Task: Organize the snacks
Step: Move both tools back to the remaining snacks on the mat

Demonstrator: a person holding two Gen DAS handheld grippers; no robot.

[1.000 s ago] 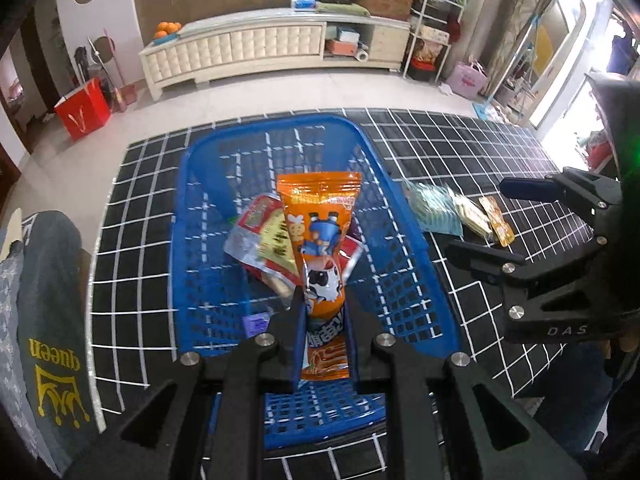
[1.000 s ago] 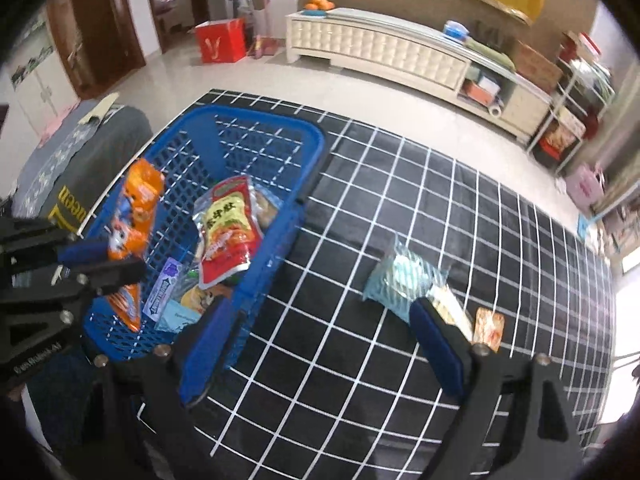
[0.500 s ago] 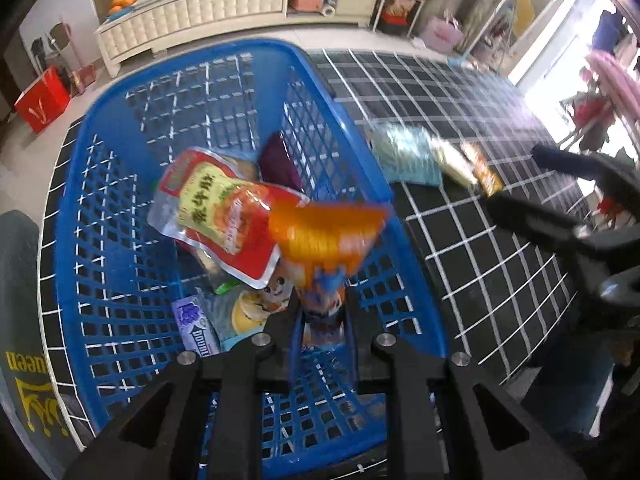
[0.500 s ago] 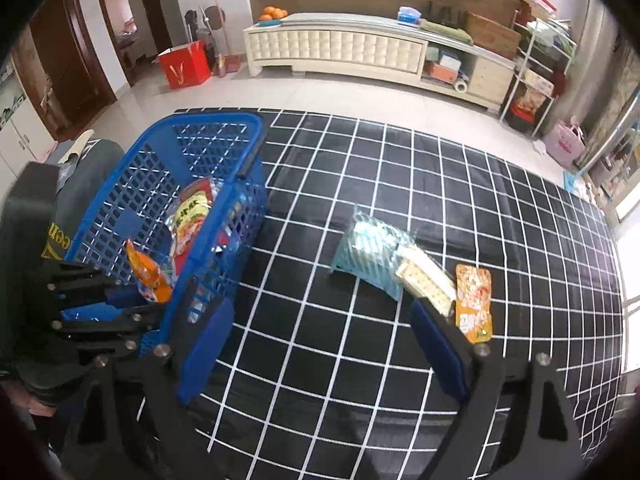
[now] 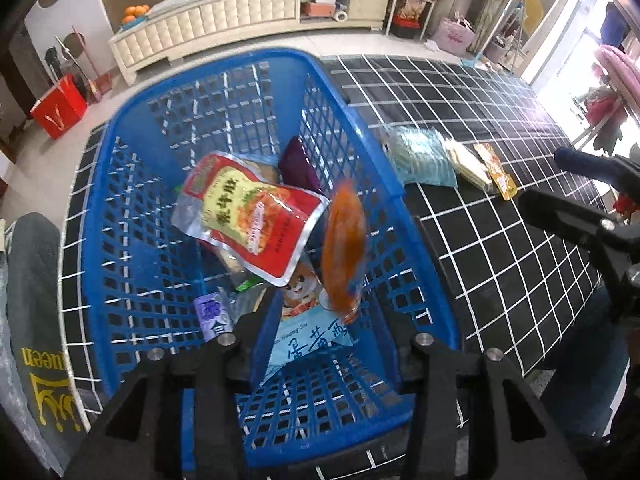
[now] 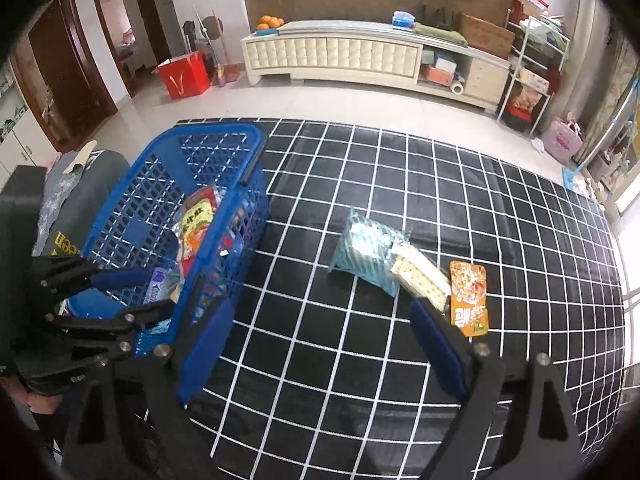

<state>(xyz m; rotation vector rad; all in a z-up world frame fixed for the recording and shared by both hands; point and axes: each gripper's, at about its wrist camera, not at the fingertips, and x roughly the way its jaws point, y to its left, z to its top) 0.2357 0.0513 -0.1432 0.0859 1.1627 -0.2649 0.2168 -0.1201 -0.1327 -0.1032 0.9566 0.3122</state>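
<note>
My left gripper [image 5: 324, 316] hangs over the blue basket [image 5: 120, 240] and its jaws are opening. An orange snack packet [image 5: 344, 252], blurred and tilted right, is loose between them, with neither pad pressing on it. Below lie a red and yellow pouch [image 5: 256, 216], a purple packet [image 5: 300, 164] and a light blue packet [image 5: 312, 340]. My right gripper [image 6: 324, 340] is open and empty above the black grid cloth [image 6: 320, 380]. Ahead of it lie a teal packet [image 6: 368, 248], a cracker pack [image 6: 420, 276] and a flat orange packet [image 6: 468, 296].
A grey garment [image 5: 32, 280] with yellow lettering lies left of the basket. The table edge runs close behind the basket. Beyond are a tiled floor, a long white cabinet [image 6: 336, 56], a red bag [image 6: 184, 76] and shelves at the right.
The left jaws have parted and let go of the orange packet, which now tips to the right inside the basket. The right gripper has swung right, toward the packets on the cloth.
</note>
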